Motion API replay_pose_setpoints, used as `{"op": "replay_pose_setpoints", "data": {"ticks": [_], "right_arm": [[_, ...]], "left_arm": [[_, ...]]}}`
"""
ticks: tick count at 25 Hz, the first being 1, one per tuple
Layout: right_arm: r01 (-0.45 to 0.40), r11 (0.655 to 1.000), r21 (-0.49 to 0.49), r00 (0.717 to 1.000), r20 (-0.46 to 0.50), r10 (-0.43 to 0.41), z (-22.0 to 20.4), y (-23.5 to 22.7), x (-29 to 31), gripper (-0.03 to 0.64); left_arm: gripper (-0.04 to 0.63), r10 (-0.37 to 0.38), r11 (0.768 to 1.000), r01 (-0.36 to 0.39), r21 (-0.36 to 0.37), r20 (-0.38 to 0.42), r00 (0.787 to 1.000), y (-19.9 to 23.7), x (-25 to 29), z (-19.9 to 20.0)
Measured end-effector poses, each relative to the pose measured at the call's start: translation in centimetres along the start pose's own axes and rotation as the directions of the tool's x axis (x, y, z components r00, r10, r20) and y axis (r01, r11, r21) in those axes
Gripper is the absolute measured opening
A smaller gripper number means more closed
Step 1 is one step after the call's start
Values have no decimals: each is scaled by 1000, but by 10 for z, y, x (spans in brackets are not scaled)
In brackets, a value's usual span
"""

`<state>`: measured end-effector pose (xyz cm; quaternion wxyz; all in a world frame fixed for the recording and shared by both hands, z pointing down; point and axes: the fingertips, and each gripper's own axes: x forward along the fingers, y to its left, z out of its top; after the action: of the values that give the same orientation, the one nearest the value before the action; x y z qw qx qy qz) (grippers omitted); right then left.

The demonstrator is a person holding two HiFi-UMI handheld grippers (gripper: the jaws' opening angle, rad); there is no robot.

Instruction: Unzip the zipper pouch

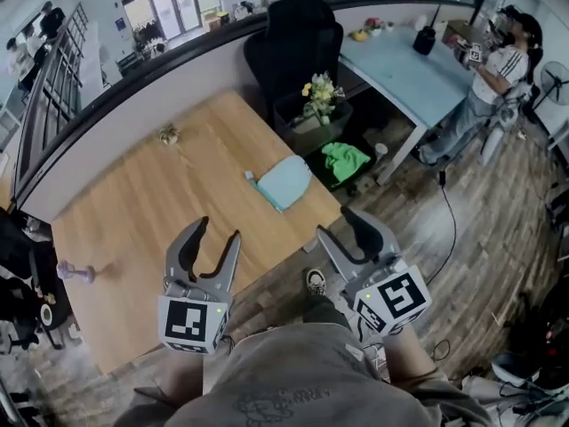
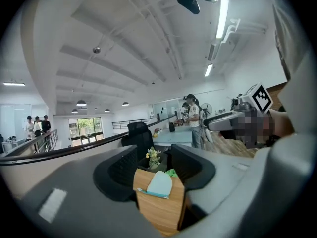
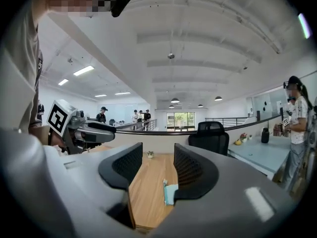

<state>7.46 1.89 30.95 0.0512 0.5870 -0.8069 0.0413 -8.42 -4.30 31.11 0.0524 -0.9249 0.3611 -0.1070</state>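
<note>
While both claws hang open at the wooden table's [image 1: 160, 212] near edge, the pouch lies untouched.
L gripper [image 1: 220, 231] & R gripper [image 1: 336, 223]: jaws apart, nothing btwn them. Light-blue zipper pouch [image 1: 286, 182] lies flat by the table's right edge, beyond both and well apart from them; black office chair [image 1: 293, 47] stands farther off.

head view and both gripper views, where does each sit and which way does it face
Head view: on the person's head, looking steeply down at the wooden table and light blue zipper pouch; shows left gripper, right gripper, grey shirt.
Left gripper view: rides the left gripper, looks along its parted jaws at the pouch; right gripper at right.
Right gripper view: rides the right gripper, faces along the table; left gripper at left.
All three share the pouch.
</note>
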Motion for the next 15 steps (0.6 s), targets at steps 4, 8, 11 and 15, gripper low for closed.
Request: {"op": "replay_pose_setpoints", "data": {"ticks": [4, 8, 11, 15], "right_arm": [[-103, 995, -17, 994, -24, 102, 4, -45, 30, 192], [-189, 982, -27, 981, -41, 188, 4, -84, 58, 192], [-253, 967, -33, 967, -45, 251, 5, -105, 77, 192], [-320, 947, -37, 947, -50, 318, 3, -119, 97, 192]], "left_arm": [[199, 94, 995, -94, -13, -36, 995, 2, 36, 7], [199, 187, 982, -189, -26, -64, 980, 5, 67, 11], [199, 258, 965, -262, -35, -86, 962, 8, 81, 12], [199, 330, 941, -336, -42, -112, 937, 13, 89, 10]]}}
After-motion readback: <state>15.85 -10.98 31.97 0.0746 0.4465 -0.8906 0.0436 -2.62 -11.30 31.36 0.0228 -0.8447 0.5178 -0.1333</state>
